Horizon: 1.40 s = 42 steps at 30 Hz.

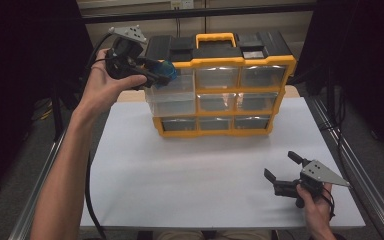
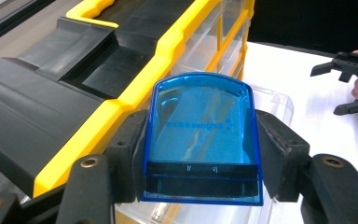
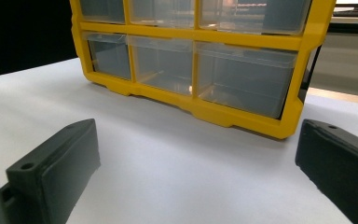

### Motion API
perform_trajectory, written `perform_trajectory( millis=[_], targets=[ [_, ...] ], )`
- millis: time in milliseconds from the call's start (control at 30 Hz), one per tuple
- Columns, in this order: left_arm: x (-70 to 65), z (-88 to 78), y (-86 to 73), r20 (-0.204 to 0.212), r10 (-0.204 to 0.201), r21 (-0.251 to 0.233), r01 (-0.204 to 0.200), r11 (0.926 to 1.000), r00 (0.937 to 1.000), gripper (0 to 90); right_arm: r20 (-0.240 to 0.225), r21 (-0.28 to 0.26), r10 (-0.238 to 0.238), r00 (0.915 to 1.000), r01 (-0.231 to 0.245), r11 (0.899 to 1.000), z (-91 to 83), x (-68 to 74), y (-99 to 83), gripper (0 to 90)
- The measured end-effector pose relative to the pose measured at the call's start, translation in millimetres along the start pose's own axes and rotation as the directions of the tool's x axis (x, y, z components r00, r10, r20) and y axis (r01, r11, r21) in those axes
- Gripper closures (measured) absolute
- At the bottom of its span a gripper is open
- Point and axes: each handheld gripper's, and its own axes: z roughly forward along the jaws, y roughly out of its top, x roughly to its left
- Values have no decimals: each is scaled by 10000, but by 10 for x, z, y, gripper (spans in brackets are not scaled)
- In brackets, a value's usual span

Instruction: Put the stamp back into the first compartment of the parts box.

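Observation:
My left gripper (image 1: 161,74) is raised at the top left corner of the yellow and black drawer cabinet (image 1: 220,85). Its jaws are shut on a translucent blue box (image 2: 203,140), seen in the high view as the same blue box (image 1: 166,74). The box hangs above a clear drawer (image 1: 171,95) that is pulled out of the cabinet's left column, the same clear drawer (image 2: 275,100) seen under the box. My right gripper (image 1: 279,167) rests low over the white table (image 1: 180,170) at the near right, open, with nothing between its jaws.
The cabinet (image 3: 200,51) has several clear drawers in a yellow frame, a yellow handle (image 1: 215,37) on top and black lid compartments (image 2: 65,74). Metal rails run along both table sides. Dark curtains stand at left and right.

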Motion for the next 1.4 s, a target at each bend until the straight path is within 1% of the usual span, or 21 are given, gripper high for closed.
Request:
perform_trajectory(
  millis=[200, 367, 400, 467, 567, 600, 633, 667, 733, 767, 833, 867, 1000, 1067, 1100, 1133, 1200, 1267, 1300, 1333, 1400],
  targets=[
    [-4, 33, -6, 90, 59, 397, -63, 9992, 9999, 412, -76, 73, -8, 10000, 8, 10000, 3, 3, -2, 0],
    [-10, 65, -21, 207, -58, 437, 48, 9990, 9998, 412, -53, 80, 31, 10000, -30, 10000, -2, 3, -2, 0],
    [-8, 73, -17, 119, -19, 493, 13, 9988, 9999, 412, -81, 87, -17, 10000, 18, 10000, -1, 2, -3, 0],
    [-15, 96, -12, 153, -77, 505, 69, 9987, 9999, 412, -71, 75, -8, 10000, 9, 10000, 2, 4, -3, 0],
    [-23, 137, -9, 185, -49, 561, 38, 9984, 9998, 411, -70, 83, 33, 10000, -32, 10000, -4, 5, -1, 0],
    [-18, 146, -7, 173, 40, 684, -52, 9976, 9998, 411, -70, 83, 33, 10000, -32, 10000, -4, 5, -1, 0],
    [-24, 163, -12, 122, -7, 641, -1, 9979, 9999, 412, -15, 57, 59, 10000, -59, 10000, -3, 2, -2, 0],
    [-16, 170, -14, 42, 83, 674, -86, 9977, 10000, 412, -15, 57, 59, 10000, -59, 10000, -3, 2, -2, 0],
    [-11, 187, -26, 125, -144, 591, 137, 9982, 9998, 411, -22, 55, 44, 10000, -44, 10000, -2, 1, -2, 0],
    [-1, 192, -30, 152, -85, 666, 75, 9978, 9998, 411, -61, 68, 31, 10000, -30, 10000, -4, 3, -2, 0],
    [6, 207, -43, 172, -189, 672, 177, 9976, 9997, 410, -34, 63, 62, 10000, -62, 10000, -3, 3, -2, 0],
    [16, 204, -45, 188, -85, 760, 70, 9971, 9998, 410, -34, 63, 62, 10000, -62, 10000, -3, 3, -2, 0],
    [18, 209, -60, 254, -332, 576, 317, 9978, 9991, 406, -16, 62, 46, 10000, -46, 10000, -3, 1, -3, 0],
    [21, 212, -63, 240, -280, 624, 265, 9977, 9993, 399, -24, 54, 43, 10000, -43, 10000, -2, 2, -3, 0],
    [16, 213, -64, 161, -402, 503, 394, 9980, 9991, 399, -29, 52, 44, 10000, -44, 10000, -2, 2, -3, 0],
    [22, 201, -61, 156, -452, 415, 445, 9981, 9989, 334, -25, 63, 74, 10000, -74, 10000, -3, 2, -2, 0],
    [36, 179, -61, 277, -478, 195, 473, 9987, 9985, 317, -26, 36, 38, 10000, -38, 10000, -2, 0, -3, 0],
    [36, 173, -65, 193, -654, 35, 654, 9979, 9977, 301, -30, 33, 21, 10000, -21, 10000, -3, 0, -3, 0],
    [37, 168, -68, 165, -694, 5, 694, 9976, 9975, 251, -27, 34, 35, 10000, -35, 10000, -3, 0, -3, 0],
    [33, 166, -71, 81, -717, -103, 717, 9974, 9974, 251, -27, 34, 35, 10000, -35, 10000, -3, 0, -3, 0],
    [44, 155, -81, -34, -694, -291, 692, 9972, 9976, 209, -19, 52, 56, 10000, -56, 10000, -2, 0, -3, 0]
  ],
)
